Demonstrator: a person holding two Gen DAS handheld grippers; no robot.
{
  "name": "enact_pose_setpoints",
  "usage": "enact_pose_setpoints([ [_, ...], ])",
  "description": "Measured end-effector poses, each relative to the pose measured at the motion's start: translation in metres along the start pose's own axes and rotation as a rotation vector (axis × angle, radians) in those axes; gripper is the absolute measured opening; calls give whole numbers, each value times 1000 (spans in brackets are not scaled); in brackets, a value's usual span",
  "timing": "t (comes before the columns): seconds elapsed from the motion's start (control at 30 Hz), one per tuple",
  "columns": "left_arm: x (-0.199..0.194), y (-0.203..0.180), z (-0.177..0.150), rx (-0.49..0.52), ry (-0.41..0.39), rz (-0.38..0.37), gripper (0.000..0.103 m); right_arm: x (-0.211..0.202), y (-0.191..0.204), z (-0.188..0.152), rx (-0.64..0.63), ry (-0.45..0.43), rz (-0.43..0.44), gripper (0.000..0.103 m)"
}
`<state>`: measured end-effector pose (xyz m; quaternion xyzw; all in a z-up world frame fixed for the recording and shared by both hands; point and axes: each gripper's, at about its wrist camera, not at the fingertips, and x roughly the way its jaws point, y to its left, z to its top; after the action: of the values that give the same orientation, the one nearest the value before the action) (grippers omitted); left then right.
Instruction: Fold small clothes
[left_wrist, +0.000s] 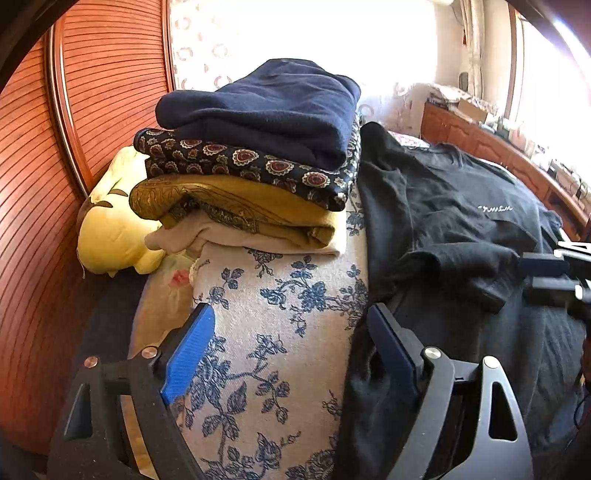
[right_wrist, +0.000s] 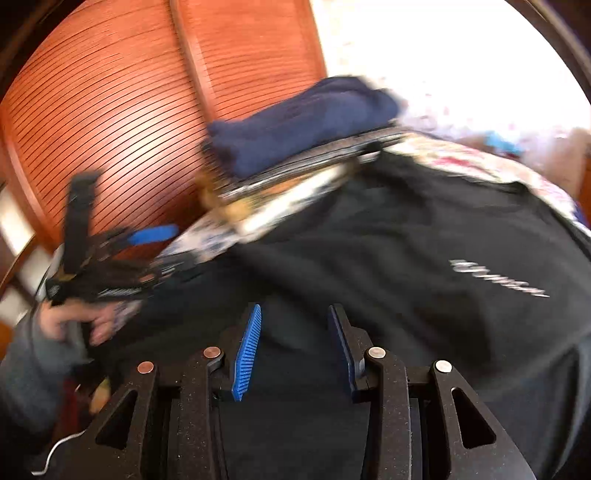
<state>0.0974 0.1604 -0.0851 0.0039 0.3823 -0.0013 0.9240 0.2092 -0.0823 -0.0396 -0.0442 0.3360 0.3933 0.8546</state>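
Observation:
A black T-shirt (left_wrist: 454, 221) with small white lettering lies spread over the right side of the bed, one sleeve bunched near the middle. My left gripper (left_wrist: 290, 312) hovers open over the floral cover, its right finger at the shirt's left edge, nothing between the pads. The right wrist view is blurred. There my right gripper (right_wrist: 295, 314) stands partly open just above the black T-shirt (right_wrist: 388, 240), with no cloth pinched. My right gripper (left_wrist: 528, 275) also shows at the right edge of the left wrist view, over the shirt's sleeve.
A stack of folded clothes (left_wrist: 258, 147), navy on top, then paisley, mustard and beige, sits on the blue-flowered bed cover (left_wrist: 266, 295). A yellow plush (left_wrist: 110, 229) leans against the slatted wooden door (left_wrist: 40, 184). A hand (right_wrist: 70, 321) holds the left gripper.

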Motion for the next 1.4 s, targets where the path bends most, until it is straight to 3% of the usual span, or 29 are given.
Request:
enact_pose_setpoints([
  [0.2, -15, 9, 1, -35, -29, -5, 86, 39, 23, -4, -110, 63, -38, 39],
  [0.3, -23, 11, 0, -43, -42, -7, 86, 56, 23, -5, -144, 85, -98, 10],
  [0.37, -27, 11, 1, -44, -51, -12, 86, 54, 24, -3, -146, 69, -84, 6],
  [0.57, -36, 5, 7, -46, -77, -28, 86, 13, 30, -10, -186, 18, -26, 5],
  [0.83, -23, -13, 9, -22, -52, -68, 86, -9, 22, -37, -156, 56, -4, 6],
  [0.93, -15, -19, 8, -4, -29, -86, 86, -22, 11, -39, -140, 39, -56, 31],
  [0.97, -12, -21, 8, 0, -20, -100, 84, -27, 7, -39, -126, 31, -61, 31],
  [1.27, 6, -37, -1, 54, 47, -142, 47, -74, -43, -48, 18, -33, -189, 46],
  [1.4, 6, -39, -4, 70, 49, -172, 17, -95, -64, -56, 73, -58, -253, 47],
])
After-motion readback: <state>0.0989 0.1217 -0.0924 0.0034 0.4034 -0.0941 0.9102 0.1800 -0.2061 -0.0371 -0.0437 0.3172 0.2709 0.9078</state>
